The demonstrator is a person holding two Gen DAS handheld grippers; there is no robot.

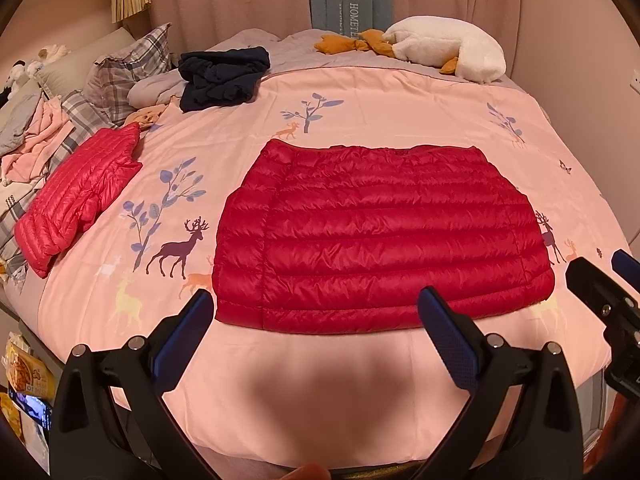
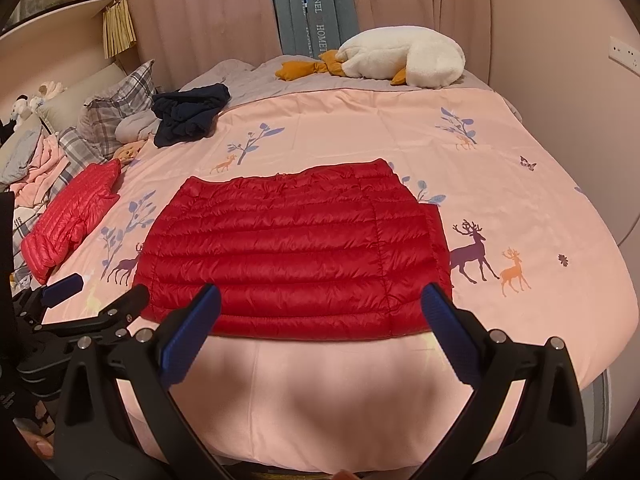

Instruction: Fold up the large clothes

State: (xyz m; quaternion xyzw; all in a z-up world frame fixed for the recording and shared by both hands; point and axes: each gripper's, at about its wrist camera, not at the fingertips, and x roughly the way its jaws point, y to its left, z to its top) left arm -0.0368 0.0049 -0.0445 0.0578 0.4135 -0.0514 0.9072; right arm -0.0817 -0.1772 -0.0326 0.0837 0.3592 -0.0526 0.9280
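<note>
A dark red quilted down jacket (image 1: 380, 236) lies flat on the pink bedspread (image 1: 320, 380), sleeves tucked in to a rough rectangle, hem toward me. It also shows in the right wrist view (image 2: 296, 252). My left gripper (image 1: 316, 300) is open and empty, hovering over the jacket's near hem. My right gripper (image 2: 320, 294) is open and empty, also just above the near hem. The right gripper shows at the right edge of the left wrist view (image 1: 608, 280). The left gripper shows at the left of the right wrist view (image 2: 96, 288).
A folded lighter red down jacket (image 1: 76, 200) lies at the left. A dark navy garment (image 1: 220, 76) is bunched at the back. A white plush goose (image 1: 444, 48) lies at the far edge. Plaid pillows (image 1: 128, 64) and loose clothes pile at the left. Curtains hang behind.
</note>
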